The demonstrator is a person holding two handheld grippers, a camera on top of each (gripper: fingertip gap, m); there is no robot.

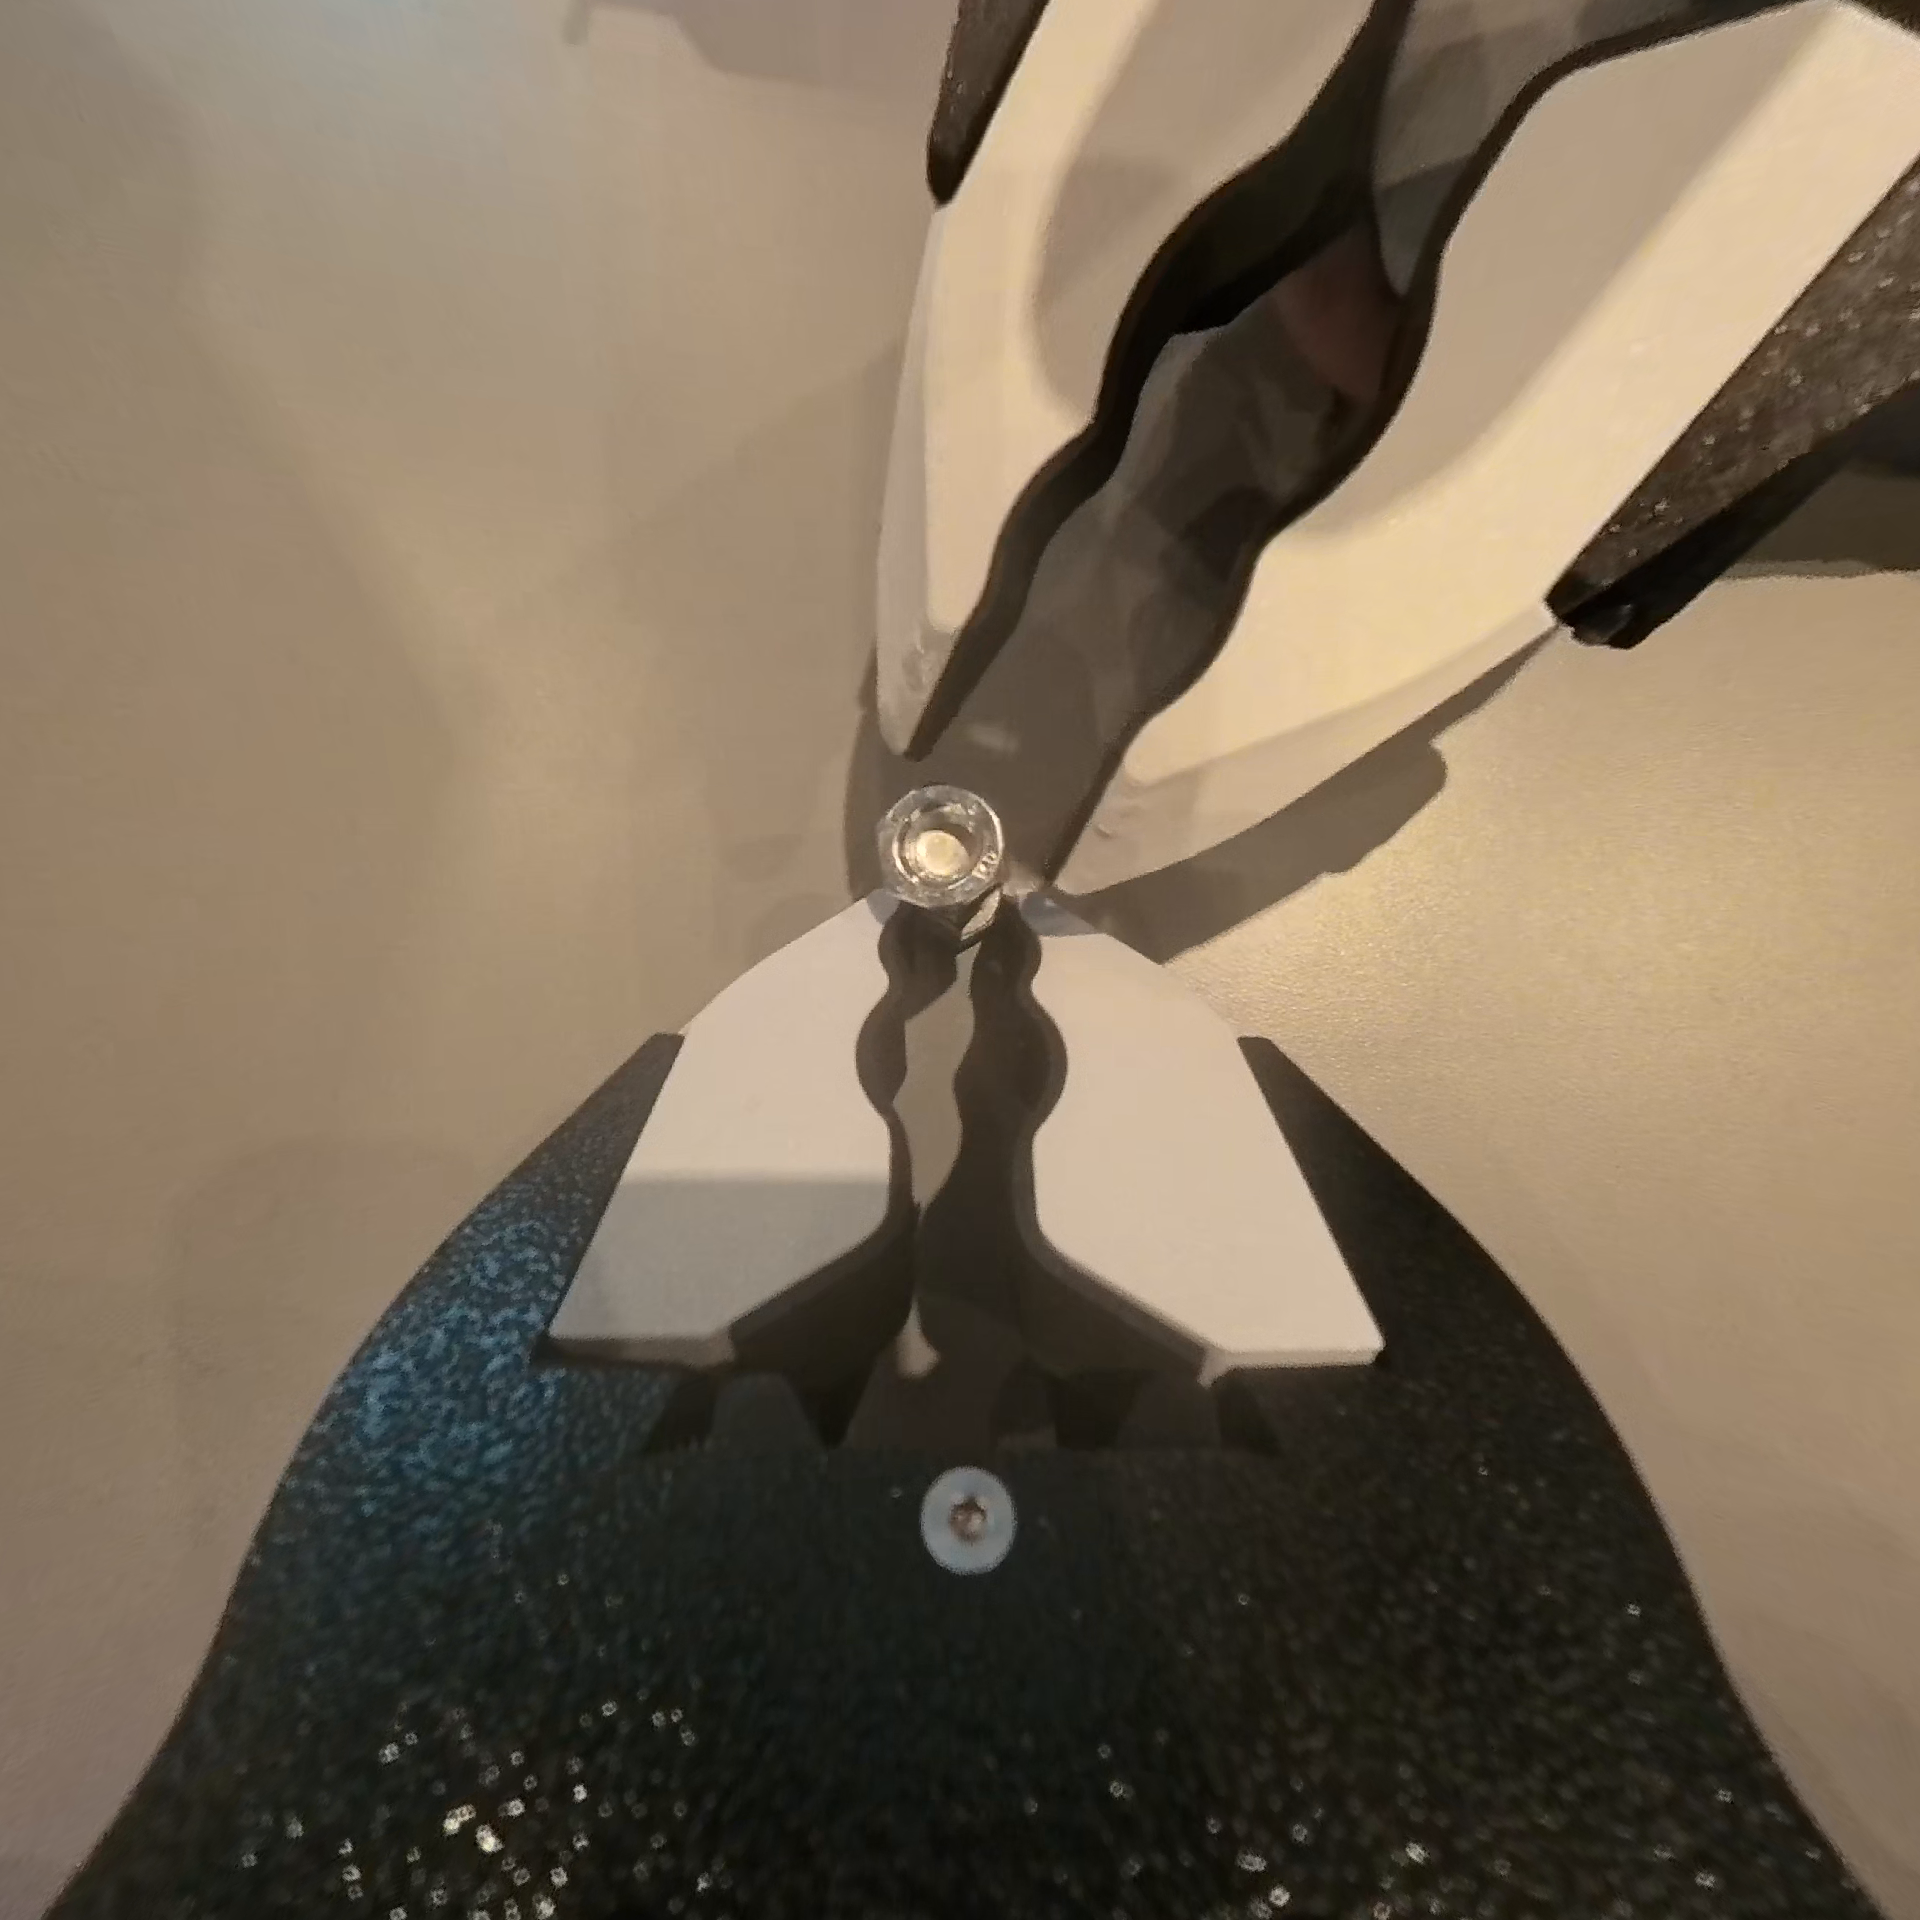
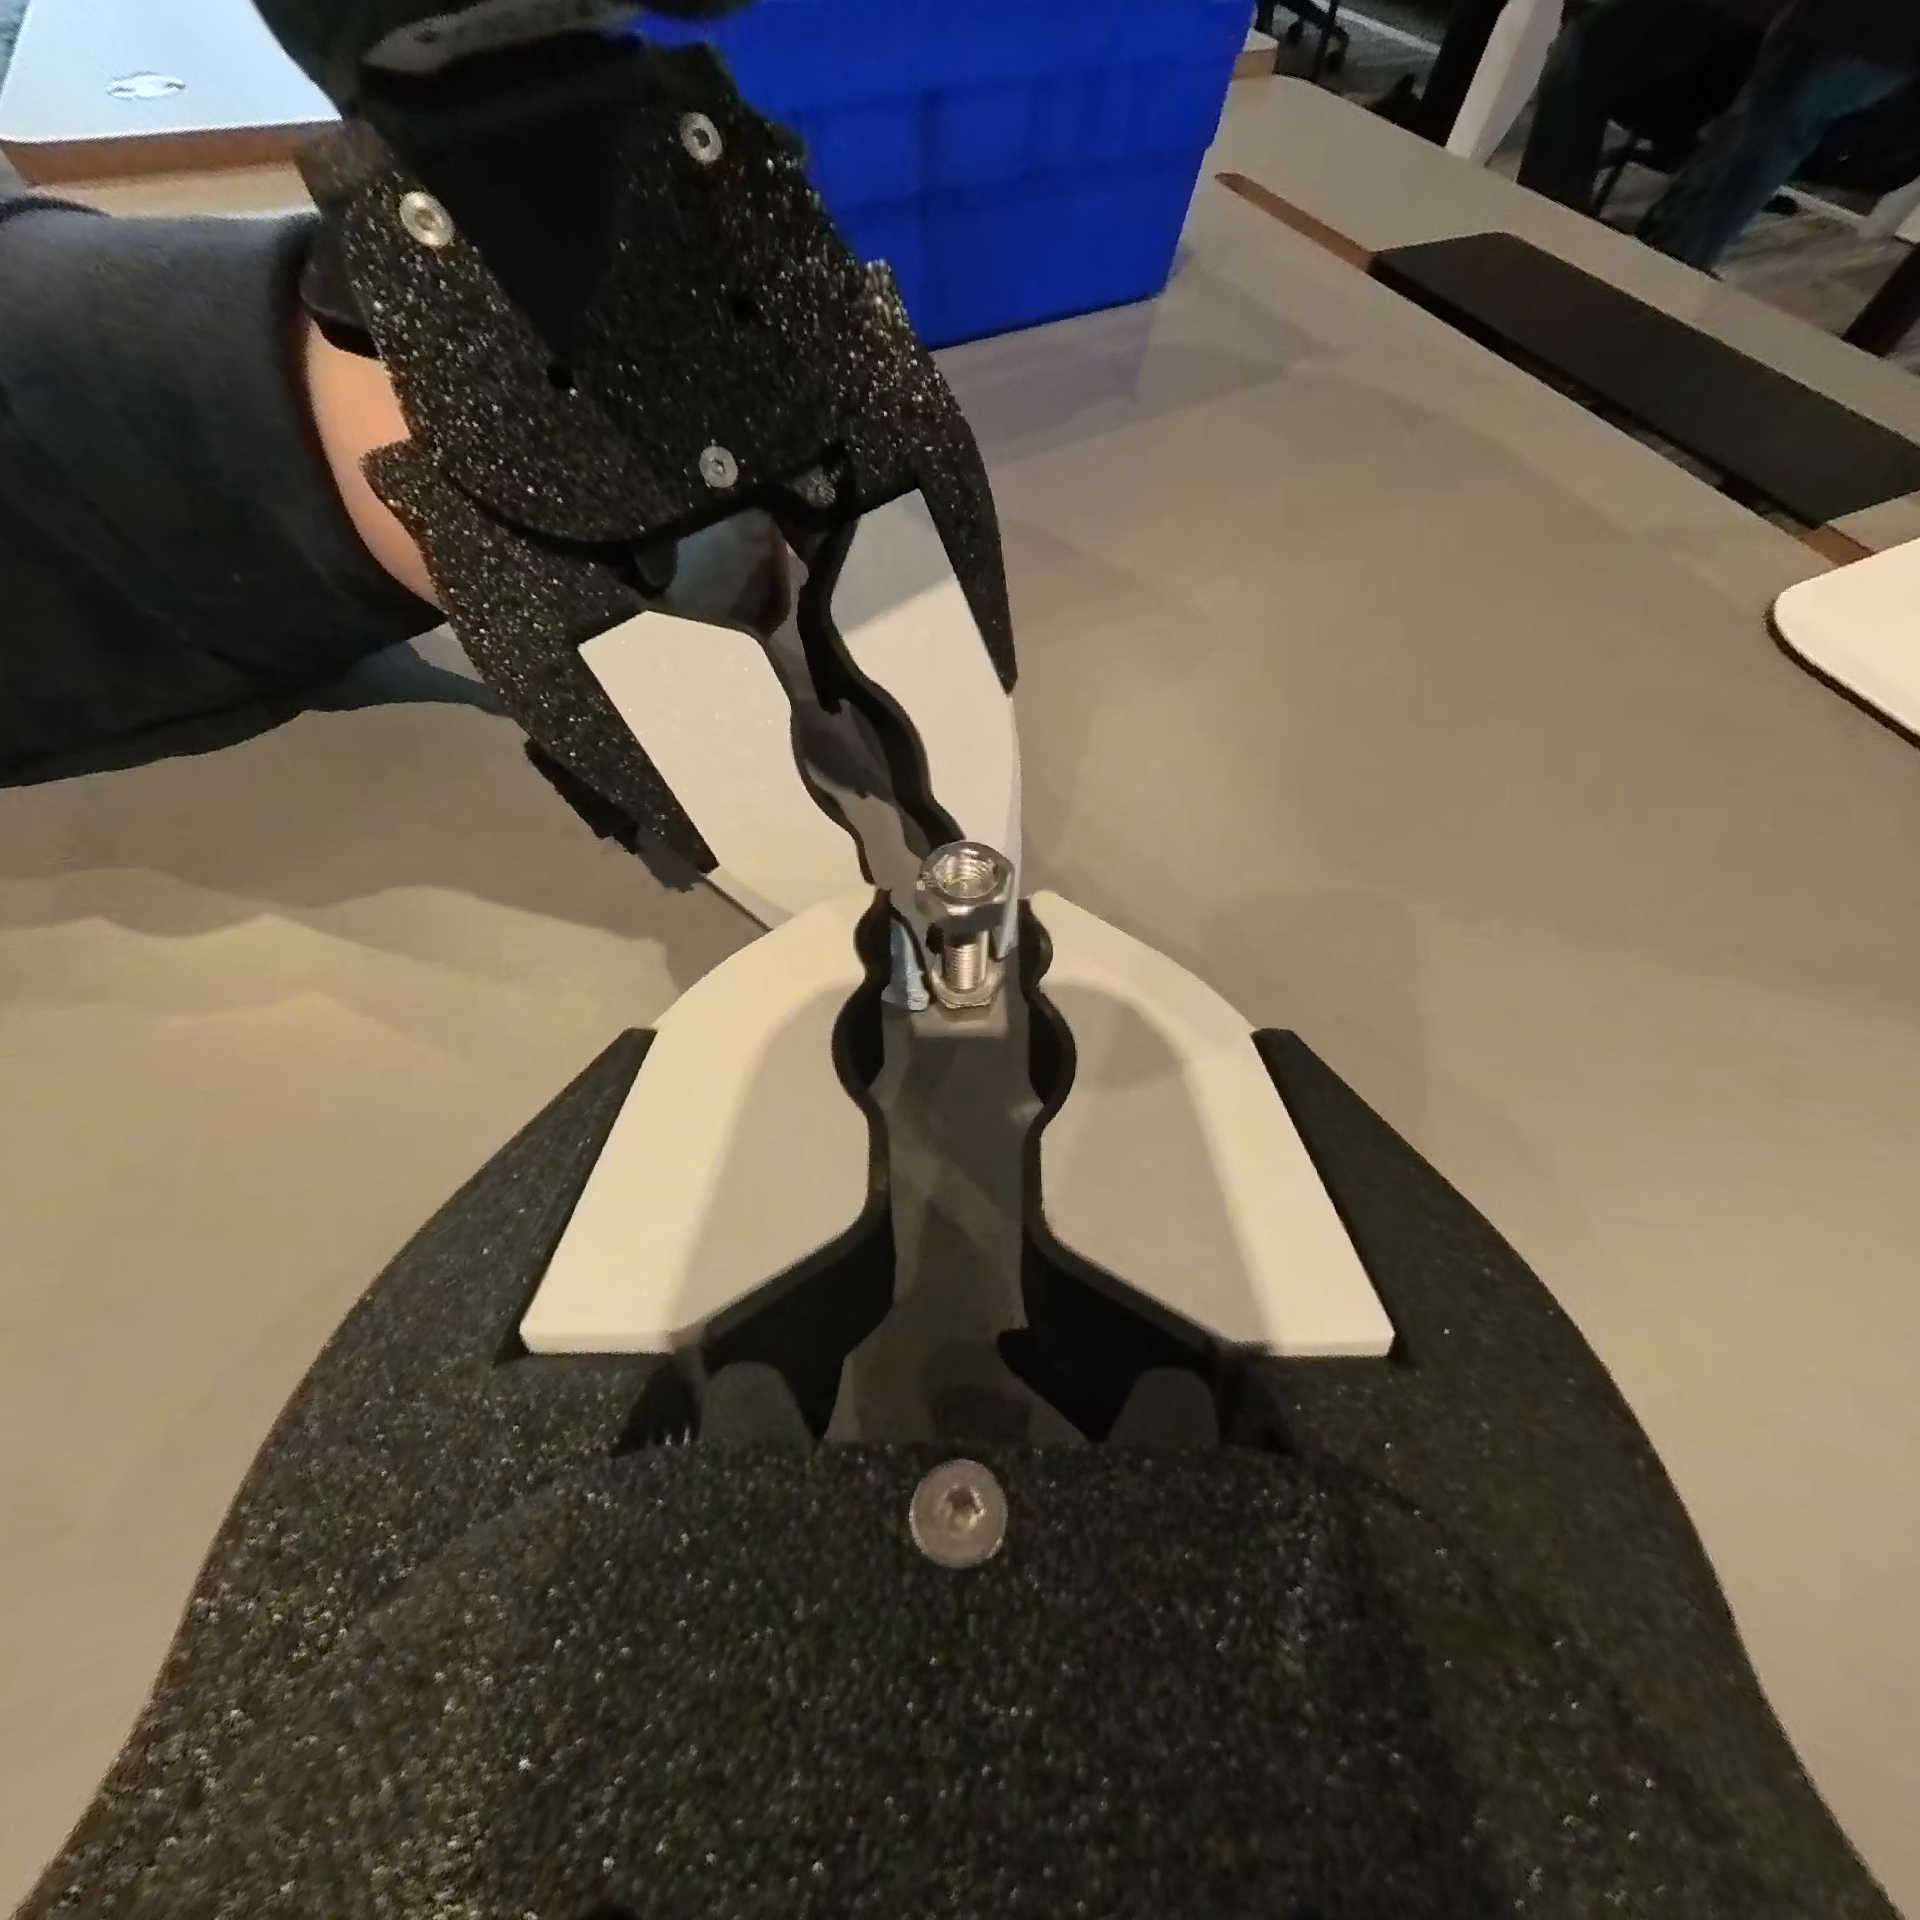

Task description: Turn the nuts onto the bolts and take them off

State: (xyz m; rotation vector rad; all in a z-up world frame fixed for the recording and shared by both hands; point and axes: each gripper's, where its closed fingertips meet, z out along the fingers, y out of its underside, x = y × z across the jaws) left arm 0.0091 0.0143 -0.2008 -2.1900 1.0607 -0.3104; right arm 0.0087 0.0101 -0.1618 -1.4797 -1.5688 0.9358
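Grey tabletop [image 2: 1403,831] runs back to one blue bin [image 2: 997,156] and one black strip [image 2: 1662,364]. One bolt [image 2: 961,951] stands upright above it with one nut [image 2: 961,871] threaded at its top end (seen end-on in the left wrist view). Left gripper [image 2: 951,904] slants down from the upper left, a dark sleeve [image 2: 135,468] behind it, its fingers closed on the nut. Right gripper [image 2: 956,992] reaches in level from below, its white fingers [image 2: 1122,987] narrowed onto the bolt's lower end.
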